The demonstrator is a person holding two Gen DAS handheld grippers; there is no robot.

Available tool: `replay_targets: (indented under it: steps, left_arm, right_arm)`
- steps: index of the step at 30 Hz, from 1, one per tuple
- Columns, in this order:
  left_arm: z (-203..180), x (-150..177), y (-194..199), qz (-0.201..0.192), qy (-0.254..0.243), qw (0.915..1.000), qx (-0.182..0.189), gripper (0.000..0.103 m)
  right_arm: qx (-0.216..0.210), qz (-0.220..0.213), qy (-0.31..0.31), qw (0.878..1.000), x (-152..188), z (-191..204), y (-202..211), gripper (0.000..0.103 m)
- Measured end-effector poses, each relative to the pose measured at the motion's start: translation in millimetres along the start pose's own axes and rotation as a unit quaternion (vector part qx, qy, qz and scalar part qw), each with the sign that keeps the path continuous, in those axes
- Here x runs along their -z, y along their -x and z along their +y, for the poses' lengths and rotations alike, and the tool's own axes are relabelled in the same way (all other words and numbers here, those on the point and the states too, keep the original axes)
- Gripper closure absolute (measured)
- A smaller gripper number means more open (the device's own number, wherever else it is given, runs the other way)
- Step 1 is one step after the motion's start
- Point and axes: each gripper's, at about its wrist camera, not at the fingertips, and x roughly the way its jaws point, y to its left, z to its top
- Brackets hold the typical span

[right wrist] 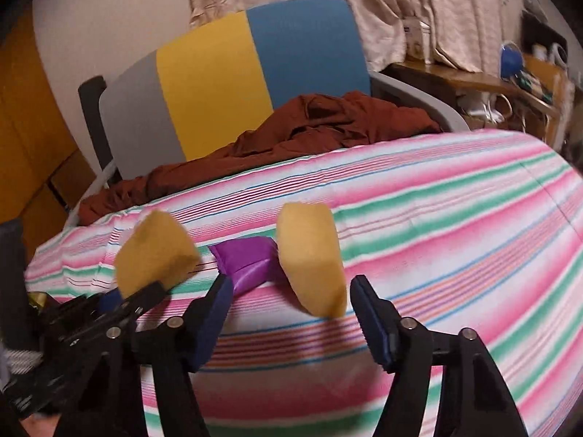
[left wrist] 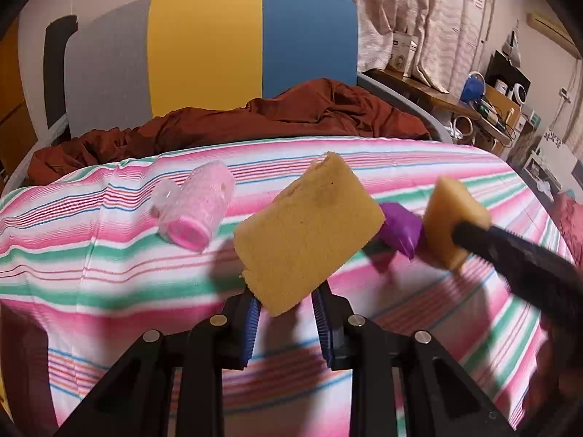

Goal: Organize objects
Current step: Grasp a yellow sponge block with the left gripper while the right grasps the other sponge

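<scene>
Holding one yellow sponge (left wrist: 309, 235) aloft in your left gripper (left wrist: 286, 322), jaws pinched on its lower corner, you likely mean to set it with its twin. A second sponge (right wrist: 311, 258) stands on end on the striped bed (right wrist: 455, 218) at 12 o'clock of your right gripper (right wrist: 291, 322), whose jaws gape wide, empty, probably just beside it. Count: two sponges, one purple pouch (right wrist: 247, 258) between them, one pink roll (left wrist: 198, 207) at 10 o'clock in the left view.
</scene>
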Motion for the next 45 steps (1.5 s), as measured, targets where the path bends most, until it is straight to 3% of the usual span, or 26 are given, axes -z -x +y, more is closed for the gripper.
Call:
replay_targets:
  steps: [3,8,11,16,23,32,36,43,45]
  left_arm:
    - [-3,11,7,0.001,-0.012,0.9999,0.000,0.077]
    - [-14,29,14,0.003,-0.037,0.9993,-0.003,0.078]
    - [-17,35,24,-0.005,-0.032,0.9995,-0.001,0.078]
    - [-18,51,43,-0.013,-0.011,0.9998,-0.013,0.074]
    - [-40,58,52,-0.024,-0.081,0.9959,-0.032,0.052]
    - [-35,53,62,-0.038,-0.075,0.9962,0.021,0.027]
    - [-39,40,55,-0.036,-0.084,0.9955,0.025,0.026]
    - [-57,42,34,-0.009,-0.152,0.9884,0.003,0.026]
    - [-54,45,33,-0.007,-0.140,0.9902,0.002,0.033]
  right_arm:
    - [0.003,0.000,-0.015,1.000,-3,-8,-5,0.038]
    - [-0.006,0.019,-0.040,0.999,-5,-25,-23,0.065]
    - [-0.011,0.020,-0.043,0.999,-5,-28,-22,0.067]
    - [0.000,0.027,-0.041,0.999,-7,-26,-17,0.068]
    - [0.011,0.052,-0.069,0.996,-7,-37,-12,0.068]
    - [0.004,0.057,-0.081,0.995,-13,-50,3,0.068]
    - [-0.004,0.055,-0.086,0.995,-13,-49,5,0.068]
    - [-0.018,0.060,-0.088,0.994,-13,-47,4,0.068]
    - [-0.019,0.059,-0.085,0.994,-13,-46,4,0.068]
